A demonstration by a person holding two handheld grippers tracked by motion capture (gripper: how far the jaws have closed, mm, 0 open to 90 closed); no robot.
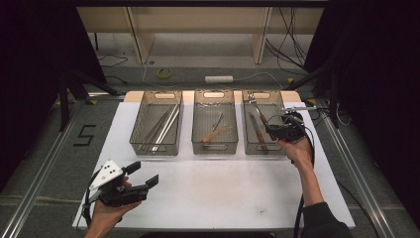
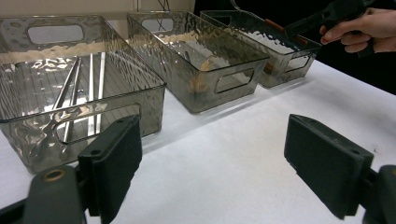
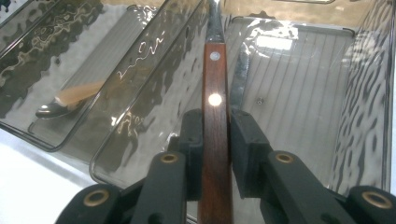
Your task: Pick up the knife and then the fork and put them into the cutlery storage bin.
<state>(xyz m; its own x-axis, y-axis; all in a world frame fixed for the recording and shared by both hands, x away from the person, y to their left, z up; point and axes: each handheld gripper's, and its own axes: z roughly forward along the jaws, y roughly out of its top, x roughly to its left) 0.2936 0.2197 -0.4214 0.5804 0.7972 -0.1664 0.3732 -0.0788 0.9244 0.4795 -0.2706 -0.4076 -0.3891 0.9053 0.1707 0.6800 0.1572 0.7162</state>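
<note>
Wooden-handled steel utensil (image 3: pixel 215 116) sits clamped in the right gripper (image 3: pixel 215 154) above the rightmost smoky plastic bin (image 3: pixel 364 93). Letting go while tilted, I judge, could catch its rim. Left gripper (image 2: pixel 212 154) gapes wide, holding nothing.

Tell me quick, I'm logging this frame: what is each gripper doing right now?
Left gripper: open, holding nothing, above the white table.
Right gripper: closed on a wooden-handled utensil, over the right-hand bin.

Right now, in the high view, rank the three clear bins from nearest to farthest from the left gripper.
From the left gripper:
1. Left bin, holding long metal tools, nearest.
2. Middle bin, holding a wooden-handled utensil.
3. Right bin, farthest, under the right gripper.
</note>
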